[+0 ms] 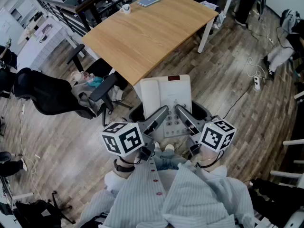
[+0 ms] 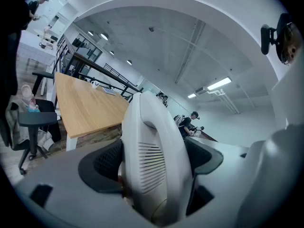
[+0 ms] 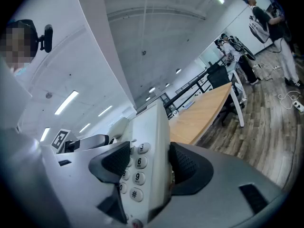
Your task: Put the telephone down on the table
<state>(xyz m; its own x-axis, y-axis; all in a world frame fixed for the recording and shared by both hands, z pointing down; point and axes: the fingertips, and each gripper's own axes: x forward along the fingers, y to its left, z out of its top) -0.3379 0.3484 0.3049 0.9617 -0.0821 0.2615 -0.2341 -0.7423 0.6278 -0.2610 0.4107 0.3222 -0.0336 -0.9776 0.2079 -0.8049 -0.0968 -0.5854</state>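
A white desk telephone (image 1: 166,101) hangs in the air in front of me, short of the wooden table (image 1: 147,30). My left gripper (image 1: 161,114) is shut on its handset side; the left gripper view shows the ribbed white handset (image 2: 154,160) pressed between both black pads. My right gripper (image 1: 182,113) is shut on the keypad side, and in the right gripper view the keypad edge (image 3: 145,165) sits clamped between the pads. The phone's near end is hidden behind the grippers.
On the table's far end lie a blue notebook (image 1: 148,1) and a small cup (image 1: 126,8). A black office chair (image 1: 52,96) with things on its seat stands to the left. A power strip and cables (image 1: 256,82) lie on the wooden floor at right.
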